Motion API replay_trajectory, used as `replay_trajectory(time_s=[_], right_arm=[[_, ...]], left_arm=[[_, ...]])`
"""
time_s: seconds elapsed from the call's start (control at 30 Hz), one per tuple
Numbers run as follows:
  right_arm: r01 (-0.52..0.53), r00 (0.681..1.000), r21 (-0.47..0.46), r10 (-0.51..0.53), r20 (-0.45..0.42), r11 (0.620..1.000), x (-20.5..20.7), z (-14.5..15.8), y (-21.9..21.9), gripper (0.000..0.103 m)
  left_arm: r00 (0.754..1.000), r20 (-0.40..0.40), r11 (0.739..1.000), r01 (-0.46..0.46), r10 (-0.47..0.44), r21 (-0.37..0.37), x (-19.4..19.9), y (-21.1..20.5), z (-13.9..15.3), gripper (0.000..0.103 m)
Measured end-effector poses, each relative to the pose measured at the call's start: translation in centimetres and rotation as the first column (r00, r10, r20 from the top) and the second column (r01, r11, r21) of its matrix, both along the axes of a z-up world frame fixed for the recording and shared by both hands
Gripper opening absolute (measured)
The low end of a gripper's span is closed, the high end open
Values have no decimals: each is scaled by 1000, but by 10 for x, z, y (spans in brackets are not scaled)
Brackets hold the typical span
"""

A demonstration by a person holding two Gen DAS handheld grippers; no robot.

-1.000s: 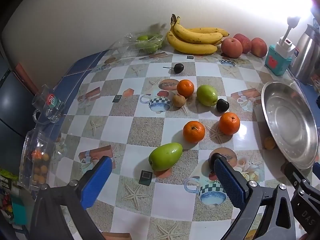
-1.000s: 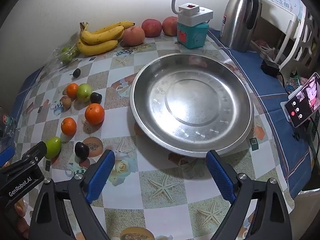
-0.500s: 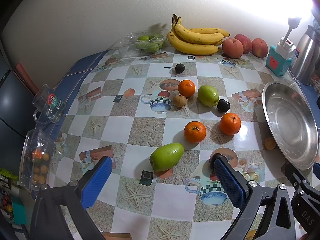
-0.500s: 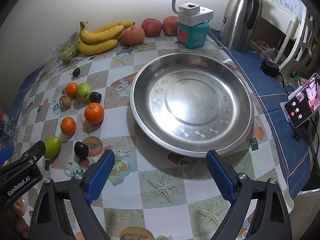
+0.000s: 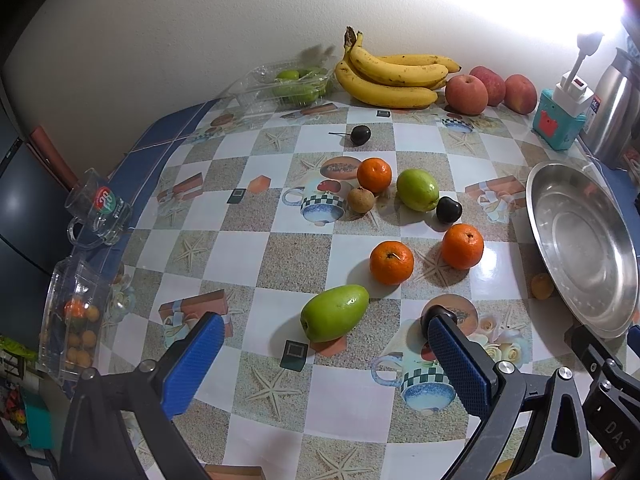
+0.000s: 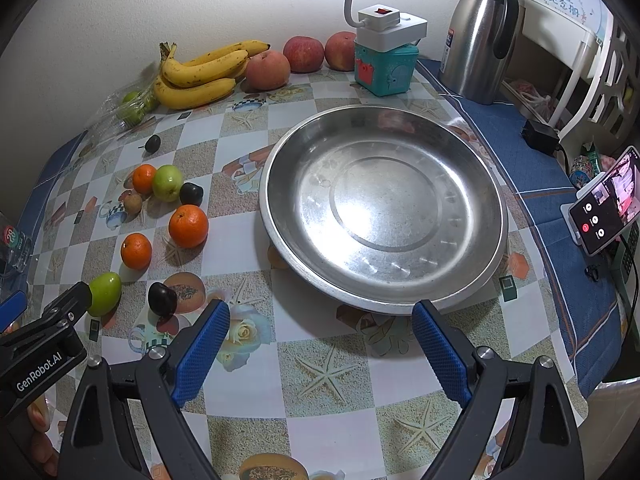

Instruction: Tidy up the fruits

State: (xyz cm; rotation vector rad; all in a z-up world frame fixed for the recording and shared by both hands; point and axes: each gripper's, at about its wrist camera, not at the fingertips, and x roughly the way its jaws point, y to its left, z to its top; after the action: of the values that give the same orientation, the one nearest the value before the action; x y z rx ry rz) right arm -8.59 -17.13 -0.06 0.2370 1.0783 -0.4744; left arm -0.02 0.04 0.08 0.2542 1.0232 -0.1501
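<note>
- Left gripper — fingers spread wide, nothing between them, nothing touched; it hangs over the tabletop.
- Green mango lies on its side just ahead of the left gripper, in line with the gap, apart from both fingers.
- Dark plum sits just beside the left gripper's right finger; contact cannot be told.
- Two oranges further back; behind them a smaller orange, a brown fruit, a green apple and another dark plum, clustered.
- Bananas and red apples at the wall.
- Steel pan — bare, right of the loose fruit.
- Right gripper: fingers wide apart, holding nothing, just short of the pan's near rim.
</note>
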Motion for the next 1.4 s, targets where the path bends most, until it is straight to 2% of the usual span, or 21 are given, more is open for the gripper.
replay_trajectory(time_s=[0.43,0.7,0.87,0.97,1.03,1.13,1.23,1.4], right_arm=[[-2,1000,3,2,-4,1000,0,-2,1,93],[-9,1000,22,9,5,1000,0,-4,1,93],[20,998,89,-25,58,996,-1,3,-2,93],[26,998,116,-33,62,993,4,3,-1,98],[27,998,143,-36,60,989,8,3,0,99],[28,995,189,-46,88,981,15,6,1,99],[45,994,174,-61,86,984,26,9,5,99],[19,998,198,-30,53,980,52,1,20,99]], left_arm=[[1000,0,1000,0,0,-1,-1,3,1,103],[999,-36,999,-32,31,-29,7,15,-6,103],[993,-99,991,-69,57,-118,19,20,-5,103],[995,-76,987,-72,62,-142,26,21,-1,103],[995,-67,988,-82,74,-129,31,20,0,103],[994,-72,984,-95,84,-153,42,20,0,103],[991,-87,979,-119,106,-165,52,23,0,103],[986,-86,978,-152,140,-145,74,36,-1,103]])
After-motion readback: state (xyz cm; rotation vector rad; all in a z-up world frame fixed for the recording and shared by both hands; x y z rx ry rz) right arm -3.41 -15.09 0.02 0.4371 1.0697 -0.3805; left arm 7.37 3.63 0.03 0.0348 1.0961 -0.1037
